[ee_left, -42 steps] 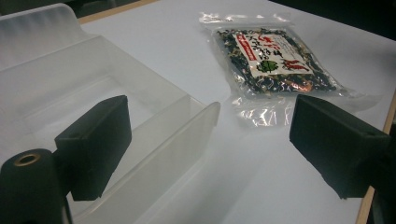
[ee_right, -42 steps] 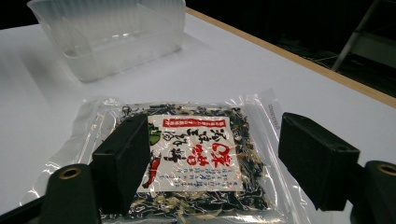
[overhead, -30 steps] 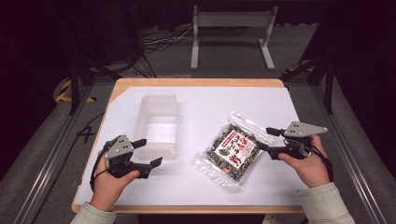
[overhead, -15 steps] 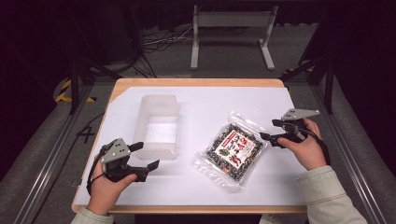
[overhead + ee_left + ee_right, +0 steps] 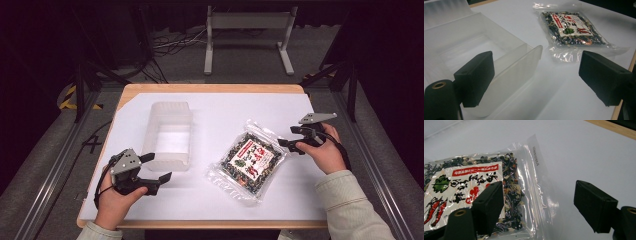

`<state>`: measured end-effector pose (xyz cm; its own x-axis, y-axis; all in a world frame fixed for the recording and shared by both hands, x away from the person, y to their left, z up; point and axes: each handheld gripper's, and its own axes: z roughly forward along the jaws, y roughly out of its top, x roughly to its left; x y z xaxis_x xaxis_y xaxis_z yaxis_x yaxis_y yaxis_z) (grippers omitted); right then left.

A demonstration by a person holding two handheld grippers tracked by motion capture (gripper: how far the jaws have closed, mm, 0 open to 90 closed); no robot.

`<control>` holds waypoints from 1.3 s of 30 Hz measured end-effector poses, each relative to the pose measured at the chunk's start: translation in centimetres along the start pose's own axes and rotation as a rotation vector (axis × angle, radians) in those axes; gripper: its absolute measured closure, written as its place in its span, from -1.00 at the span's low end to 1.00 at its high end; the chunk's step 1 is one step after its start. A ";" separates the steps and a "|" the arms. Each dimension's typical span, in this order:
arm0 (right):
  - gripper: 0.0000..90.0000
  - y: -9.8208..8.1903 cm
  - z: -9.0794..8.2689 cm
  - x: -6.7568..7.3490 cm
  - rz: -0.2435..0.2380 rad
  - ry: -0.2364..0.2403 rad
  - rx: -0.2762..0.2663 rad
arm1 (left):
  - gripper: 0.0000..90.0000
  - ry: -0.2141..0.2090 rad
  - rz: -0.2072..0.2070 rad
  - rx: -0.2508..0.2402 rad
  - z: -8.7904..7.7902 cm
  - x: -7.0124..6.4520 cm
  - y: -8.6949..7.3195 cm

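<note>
- You are working at a wooden table (image 5: 210, 89) covered by a white sheet, with dark floor, cables and a grey metal stand beyond its far edge.
- Nearest you, your left hand (image 5: 116, 196) rests low at the near left edge, wrist bent inward, so the left gripper (image 5: 156, 167) points across the sheet.
- Its jaws stand wide apart with nothing between them, just beside the near end of the translucent rectangular plastic tub (image 5: 167, 135).
- Your right hand (image 5: 327, 154) is raised at the right side, knuckles up, aiming the right gripper (image 5: 290, 137) leftwards.
- Its jaws have just been opening and now gape wide, gripping nothing.
- The clear plastic packet of dark dried food with a red-and-white label (image 5: 248, 160) lies flat mid-table, its right corner close to those jaws and well apart from the tub.
</note>
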<state>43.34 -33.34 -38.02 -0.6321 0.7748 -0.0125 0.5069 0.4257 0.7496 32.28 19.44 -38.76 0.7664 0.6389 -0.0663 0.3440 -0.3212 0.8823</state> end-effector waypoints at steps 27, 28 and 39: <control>-0.39 -2.9 2.5 -1.0 0.119 0.056 0.122 | -0.69 0.007 0.006 0.008 0.2 -0.3 0.0; -0.39 -3.0 2.5 -1.0 0.120 0.059 0.124 | -0.69 0.007 0.005 0.007 0.2 -0.3 0.0; -0.38 -3.1 2.6 -0.7 0.147 0.076 0.130 | -0.69 0.015 0.008 0.009 0.2 -0.3 0.0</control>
<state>43.73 -34.05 -42.08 -0.5856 0.7976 0.1447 0.6655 0.3711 0.6476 32.18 19.07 -38.81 0.7610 0.6467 -0.0523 0.3430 -0.3327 0.8785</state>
